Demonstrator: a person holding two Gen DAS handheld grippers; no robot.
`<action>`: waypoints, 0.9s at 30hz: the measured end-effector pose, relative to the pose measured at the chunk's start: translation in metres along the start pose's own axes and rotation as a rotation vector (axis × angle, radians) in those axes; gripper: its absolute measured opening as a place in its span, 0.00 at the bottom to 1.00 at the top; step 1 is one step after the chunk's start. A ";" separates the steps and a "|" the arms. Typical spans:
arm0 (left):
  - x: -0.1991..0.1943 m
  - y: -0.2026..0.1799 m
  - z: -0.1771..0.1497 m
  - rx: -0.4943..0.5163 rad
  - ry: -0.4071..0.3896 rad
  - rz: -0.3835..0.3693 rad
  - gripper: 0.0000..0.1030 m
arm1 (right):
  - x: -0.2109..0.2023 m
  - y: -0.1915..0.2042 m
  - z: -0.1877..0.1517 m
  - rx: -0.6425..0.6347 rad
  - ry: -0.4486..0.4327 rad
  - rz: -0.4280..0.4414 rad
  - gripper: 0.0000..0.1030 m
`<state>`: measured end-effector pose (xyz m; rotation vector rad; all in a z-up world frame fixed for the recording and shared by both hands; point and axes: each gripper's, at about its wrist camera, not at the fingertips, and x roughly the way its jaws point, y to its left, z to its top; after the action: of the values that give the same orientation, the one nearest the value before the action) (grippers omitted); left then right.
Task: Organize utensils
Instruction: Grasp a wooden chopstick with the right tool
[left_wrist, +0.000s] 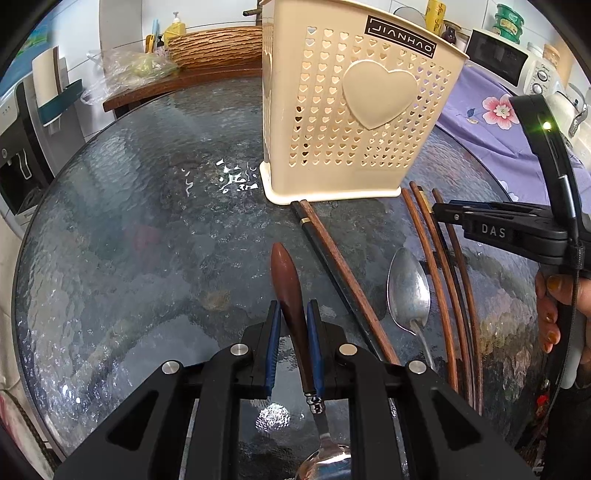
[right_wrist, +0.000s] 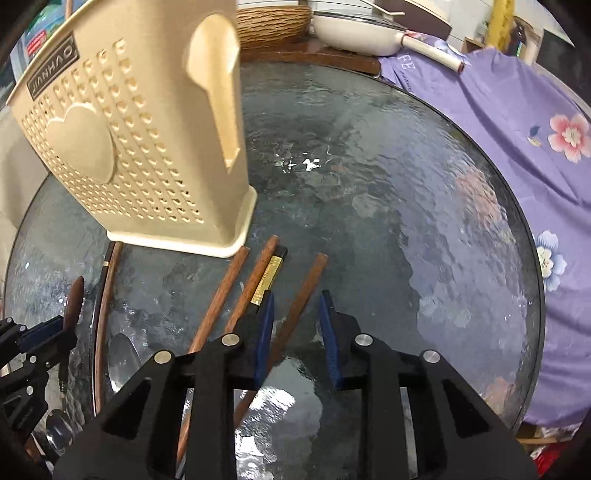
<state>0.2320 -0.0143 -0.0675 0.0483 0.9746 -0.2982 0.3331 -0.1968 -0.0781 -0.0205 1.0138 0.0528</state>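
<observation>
Slip risk: left gripper clamped on wood-handled spoon at handle only.
Bowl-heavy, could pivot short of caddy. Right gripper open over chopstick on table.

Two wrist cams, both low over the same round glass table

Left cam sits close above the tabletop, looking forward at the cream utensil basket dead ahead. Right cam is just as low, off to the right side, with the same basket up-left. Both catch the basket, the chopsticks and each other's gripper at the frame edge.
</observation>
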 end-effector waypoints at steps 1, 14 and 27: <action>0.000 0.000 0.001 0.001 0.003 0.001 0.14 | 0.000 0.000 0.002 0.004 0.005 0.001 0.25; 0.011 -0.009 0.013 0.051 0.026 0.021 0.14 | 0.001 0.005 0.011 -0.022 0.031 -0.009 0.13; 0.013 -0.008 0.017 0.038 0.022 0.020 0.13 | -0.003 0.002 0.004 0.002 -0.003 0.014 0.08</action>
<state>0.2506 -0.0275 -0.0677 0.0960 0.9903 -0.2977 0.3347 -0.1948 -0.0736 -0.0117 1.0112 0.0648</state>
